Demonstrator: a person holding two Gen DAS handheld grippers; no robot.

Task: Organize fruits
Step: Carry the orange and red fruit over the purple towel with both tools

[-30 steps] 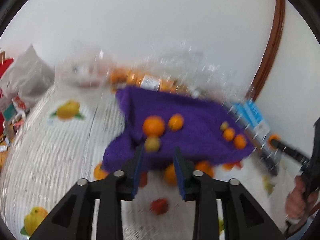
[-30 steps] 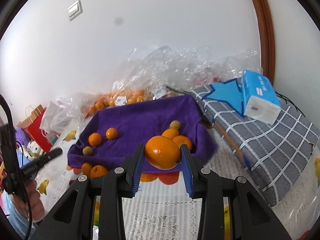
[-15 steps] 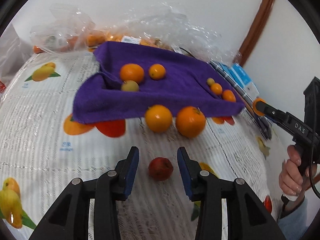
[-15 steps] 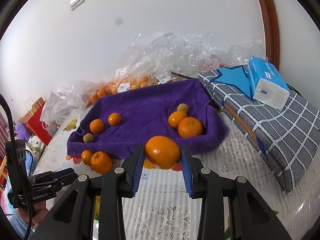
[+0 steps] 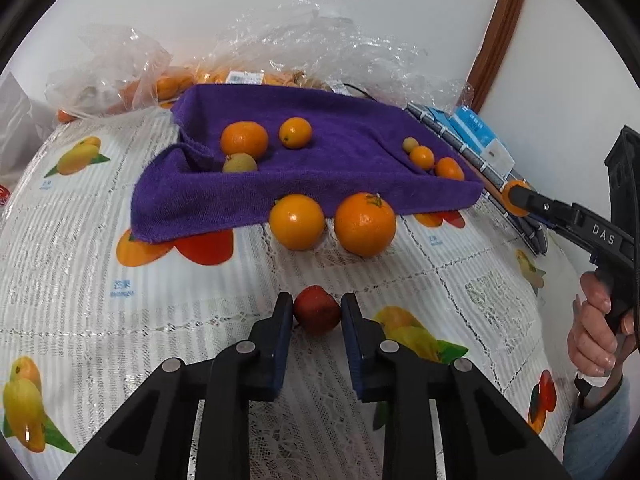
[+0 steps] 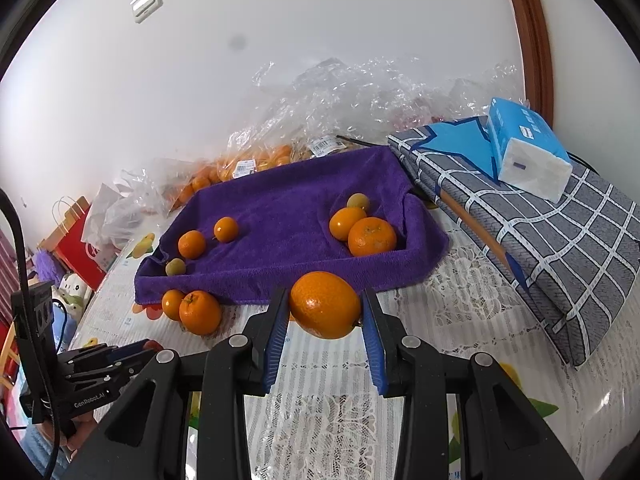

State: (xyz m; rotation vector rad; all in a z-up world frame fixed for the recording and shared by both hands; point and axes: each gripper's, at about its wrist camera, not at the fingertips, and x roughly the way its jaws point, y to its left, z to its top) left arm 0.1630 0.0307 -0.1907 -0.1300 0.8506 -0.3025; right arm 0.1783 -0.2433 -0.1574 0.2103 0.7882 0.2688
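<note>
My left gripper [image 5: 316, 312] is low over the tablecloth [image 5: 80, 280], its two blue pads either side of a small red fruit [image 5: 317, 309]. Both pads sit right against the fruit's sides, and the fruit rests on the cloth between my fingertips; I am closed on it, though I cannot tell how firmly.

My right gripper [image 6: 325, 308] is clenched on a large orange [image 6: 325, 305], which is wedged between the pads near the fingertips and held clear of the table. It hangs just in front of the near edge of the purple towel [image 6: 280, 208].

From the left view, two oranges lie on the tablecloth just beyond my left fingertips, side by side and nearly touching: one [image 5: 296, 222] on the left, and a bigger one with a green stem scar [image 5: 365, 224] on the right. Both sit against the towel's front edge.

On the towel there are two groups. At the left lie an orange [image 5: 244, 139], a smaller orange [image 5: 295, 132] beside it, and a dull green-yellow fruit [image 5: 239, 163] in front. At the right corner a small pale fruit [image 5: 410, 145] and two small oranges [image 5: 421, 157] lie in a close row.

Behind the towel are clear plastic bags [image 5: 320, 40] with more oranges inside. To the right lies a grey checked cloth bundle [image 6: 560, 240] with a blue tissue pack [image 6: 524, 148] on top.
</note>
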